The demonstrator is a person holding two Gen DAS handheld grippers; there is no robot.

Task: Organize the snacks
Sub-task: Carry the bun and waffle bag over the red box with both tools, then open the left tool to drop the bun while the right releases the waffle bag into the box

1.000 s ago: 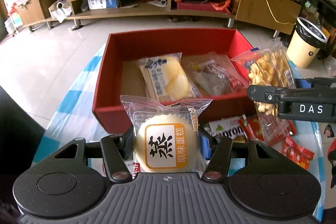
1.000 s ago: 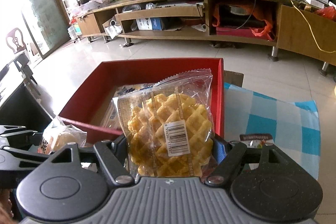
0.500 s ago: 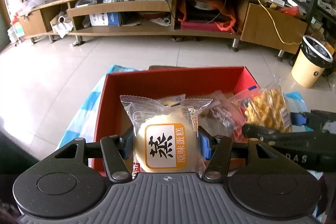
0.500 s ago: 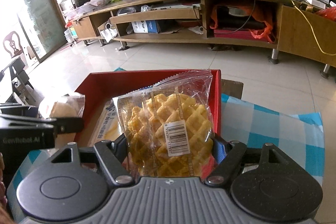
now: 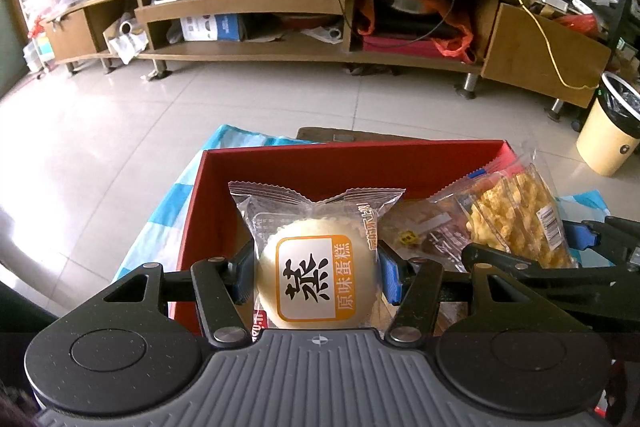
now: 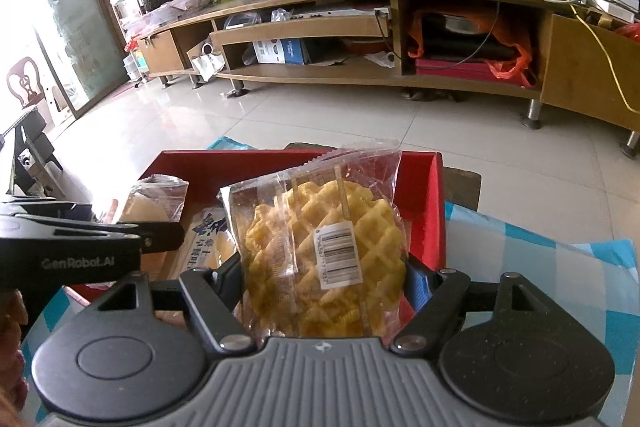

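My left gripper [image 5: 316, 277] is shut on a wrapped round steamed cake [image 5: 312, 267] with an orange label, held above the near left part of the red box [image 5: 352, 155]. My right gripper [image 6: 326, 277] is shut on a clear bag of yellow waffles [image 6: 320, 239], held over the box's right side [image 6: 434, 211]. In the left wrist view the waffle bag [image 5: 516, 219] and the right gripper's fingers [image 5: 500, 259] show at the right. In the right wrist view the cake [image 6: 148, 203] and the left gripper's fingers [image 6: 132, 233] show at the left. Other wrapped snacks [image 6: 208, 239] lie inside the box.
The box rests on a blue and white checked cloth [image 6: 540, 259]. Beyond it lies a tiled floor [image 5: 260, 99], a long wooden TV stand [image 5: 280, 7] and a cream bin [image 5: 608, 131] at the right.
Both grippers have moved forward over the red box with their snacks still held. The box's inside now lies mostly under and behind the held packs, and the near wall has dropped out of sight.
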